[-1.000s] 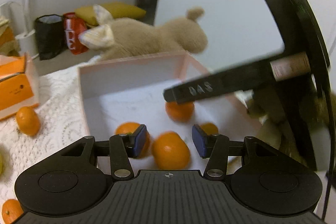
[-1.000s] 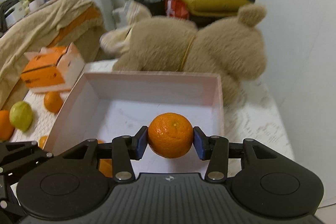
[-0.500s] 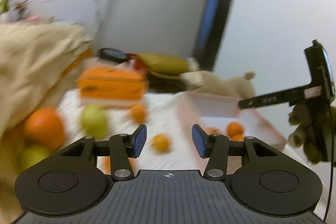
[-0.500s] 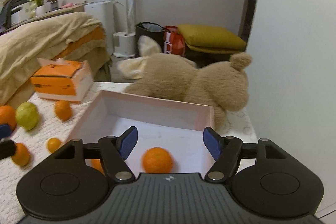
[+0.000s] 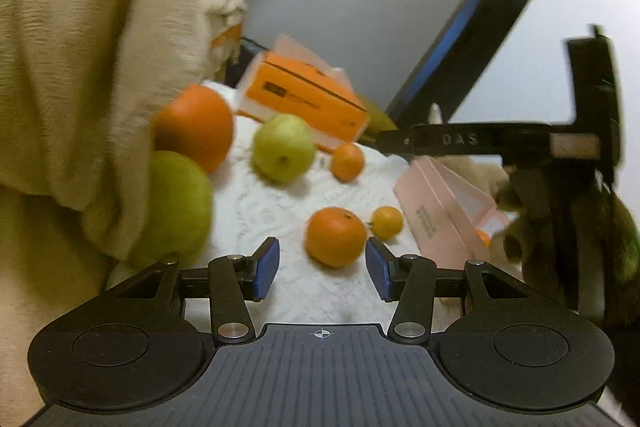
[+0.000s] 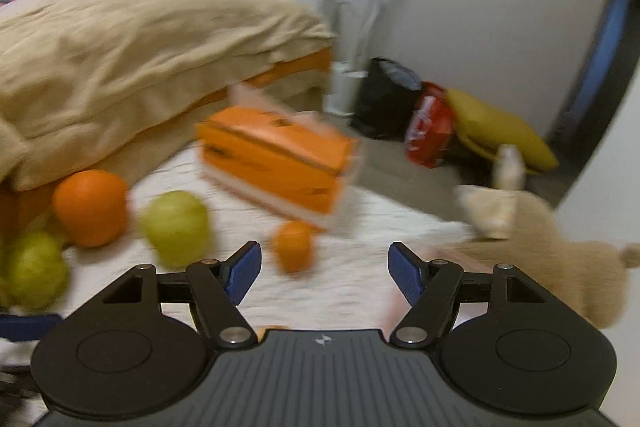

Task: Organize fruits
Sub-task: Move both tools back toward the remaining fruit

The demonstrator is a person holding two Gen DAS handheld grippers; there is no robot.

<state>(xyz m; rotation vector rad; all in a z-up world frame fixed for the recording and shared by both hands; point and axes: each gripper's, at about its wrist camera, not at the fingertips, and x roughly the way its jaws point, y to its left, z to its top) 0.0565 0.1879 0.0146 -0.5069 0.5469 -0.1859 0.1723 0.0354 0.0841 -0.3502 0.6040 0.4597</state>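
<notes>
Left claw (image 5: 322, 269) apart, empty; the mandarin (image 5: 336, 237) ahead seems stem-up; right claw (image 6: 325, 277) apart, empty.

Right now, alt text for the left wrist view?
Open left tool lines up on a mandarin lying on a white knitted cloth. Beyond lie a smaller mandarin, green pears, an orange and an orange tissue box; a pink box sits right.

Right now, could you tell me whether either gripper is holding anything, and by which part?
Nothing is held: the left gripper and right gripper both stand open and empty.
</notes>
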